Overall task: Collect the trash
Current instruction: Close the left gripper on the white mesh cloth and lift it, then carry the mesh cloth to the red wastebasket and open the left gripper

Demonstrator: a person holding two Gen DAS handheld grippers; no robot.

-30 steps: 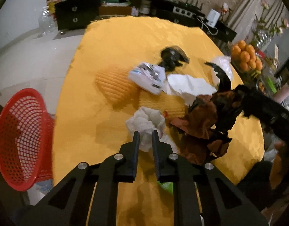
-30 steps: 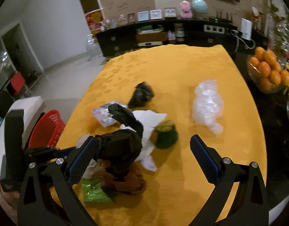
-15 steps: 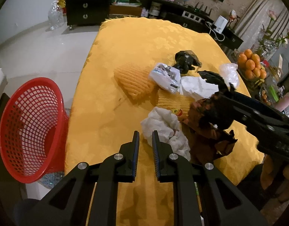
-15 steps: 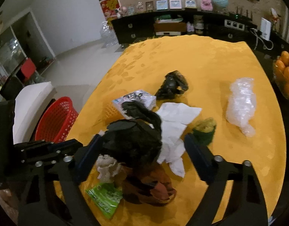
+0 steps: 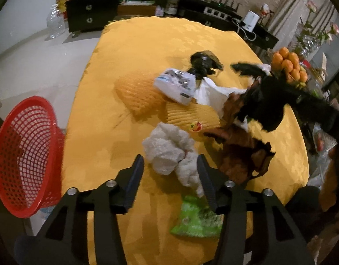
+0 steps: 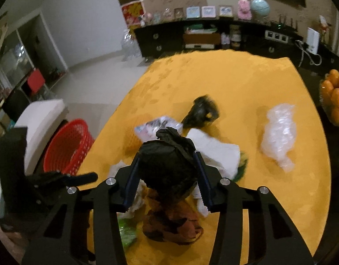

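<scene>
**Both grippers over the trash pile, basket off the desk's left edge**

Right gripper (image 6: pixel 168 176) jaws closing around the black bag (image 6: pixel 167 165); the bag sits between the pads, both look to be touching its sides, so a grip is forming. The bag stands above the brown wrapper (image 6: pixel 171 227).

Left gripper (image 5: pixel 170 176) jaws opening, nothing clamped. The white rag (image 5: pixel 169 152) lies straight ahead between the fingers, its tail trailing to the right finger; pads not pressing on it. Rag's long axis runs roughly diagonal, far-left to near-right, partly across the jaw gap. Likely next pick for the left.

Key relation: the red basket (image 5: pixel 21 154) sits beside the desk (image 5: pixel 147 44) on the left and lower down, nearer the left gripper. The right one must likely carry its bag leftward across the pile to reach it.

Counts on the desk:
- black bags: 2, one in the right gripper, a second bag (image 6: pixel 201 110) farther back
- white rag: 1
- white paper (image 6: pixel 215 150): 1
- clear plastic (image 6: pixel 278 134): 1, well apart on the right
- printed packet (image 5: pixel 176 86): 1
- green packet (image 5: pixel 195 218): 1, near edge, under the left gripper
- yellow foam nets (image 5: pixel 143 97): 2
- brown wrapper: 1
- basket: 1
</scene>
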